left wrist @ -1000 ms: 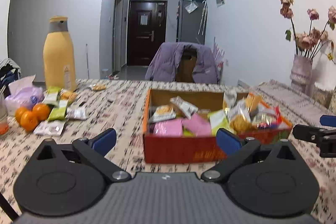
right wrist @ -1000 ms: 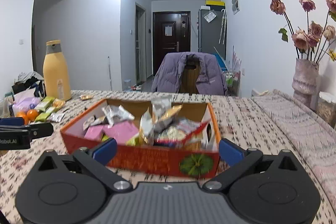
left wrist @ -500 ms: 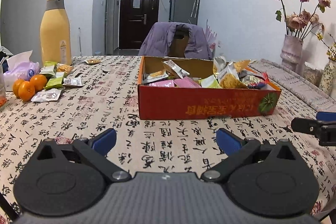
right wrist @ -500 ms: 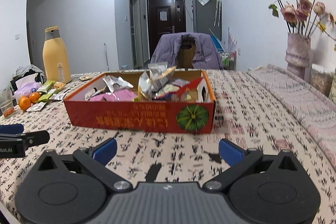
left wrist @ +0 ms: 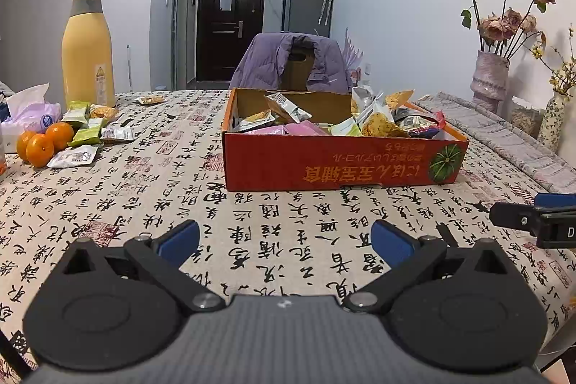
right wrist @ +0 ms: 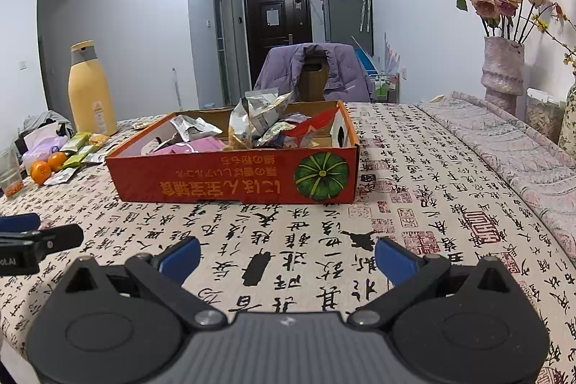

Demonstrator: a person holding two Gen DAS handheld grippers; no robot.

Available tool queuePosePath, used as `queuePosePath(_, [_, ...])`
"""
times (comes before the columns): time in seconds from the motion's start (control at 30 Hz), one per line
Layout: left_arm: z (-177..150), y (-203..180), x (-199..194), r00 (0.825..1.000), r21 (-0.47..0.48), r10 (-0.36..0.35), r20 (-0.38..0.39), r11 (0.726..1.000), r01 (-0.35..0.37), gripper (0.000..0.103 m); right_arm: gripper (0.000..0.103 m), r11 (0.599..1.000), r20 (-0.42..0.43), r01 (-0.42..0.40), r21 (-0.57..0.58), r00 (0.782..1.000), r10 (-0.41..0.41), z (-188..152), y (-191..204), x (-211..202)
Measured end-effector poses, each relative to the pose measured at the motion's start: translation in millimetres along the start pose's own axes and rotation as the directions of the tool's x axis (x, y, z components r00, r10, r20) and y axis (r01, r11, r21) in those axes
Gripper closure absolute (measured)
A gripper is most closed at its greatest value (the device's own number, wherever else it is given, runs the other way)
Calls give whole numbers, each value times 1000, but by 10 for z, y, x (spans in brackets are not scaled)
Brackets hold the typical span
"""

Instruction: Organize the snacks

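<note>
A long table under a cloth printed with black calligraphy fills the room in front of both grippers, with a dark door at the far end of the hall and a chair draped in a purple jacket behind the table. A vase of dried roses stands off to the right.

Straight ahead of both grippers, well apart from them, sits the red cardboard box, already heaped with snack packets that poke above its rim. That part looks mostly done.

What seems left lies far ahead and to the left of the left gripper: a loose cluster of packets, green and silver, beside a few oranges, near the tall yellow bottle. One more small packet lies alone further back.

The left gripper hangs low over bare cloth, fingers spread wide, nothing between them. The right gripper is the same: wide apart and empty, the box just left of its line.

My guess is the stray packets by the oranges are next.
</note>
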State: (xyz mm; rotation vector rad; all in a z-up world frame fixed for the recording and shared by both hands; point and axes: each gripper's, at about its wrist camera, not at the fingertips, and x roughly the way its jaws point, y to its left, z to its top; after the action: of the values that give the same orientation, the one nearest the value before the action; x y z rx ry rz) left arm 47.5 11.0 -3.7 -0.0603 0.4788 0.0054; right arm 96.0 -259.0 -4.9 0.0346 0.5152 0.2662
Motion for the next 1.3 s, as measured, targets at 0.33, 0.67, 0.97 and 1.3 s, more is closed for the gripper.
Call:
queuePosePath(0.33, [-8, -11, -45, 1000, 2, -3, 6, 1000, 3, 0, 0, 1000, 4, -5, -2, 1000, 5, -4, 14, -37])
queuePosePath(0.67, [-30, -31, -84, 1000, 9, -6, 7, 1000, 6, 0, 0, 1000, 5, -8, -3, 1000, 8, -13, 31, -59])
queuePosePath(0.97, [-31, -33, -85, 1000, 9, -6, 6, 1000, 6, 0, 0, 1000, 5, -8, -4, 1000, 8, -18, 40, -70])
queuePosePath(1.3, [-32, -52, -97, 1000, 16, -8, 11, 1000, 8, 0, 0, 1000, 5, -8, -4, 1000, 8, -19, 36, -63])
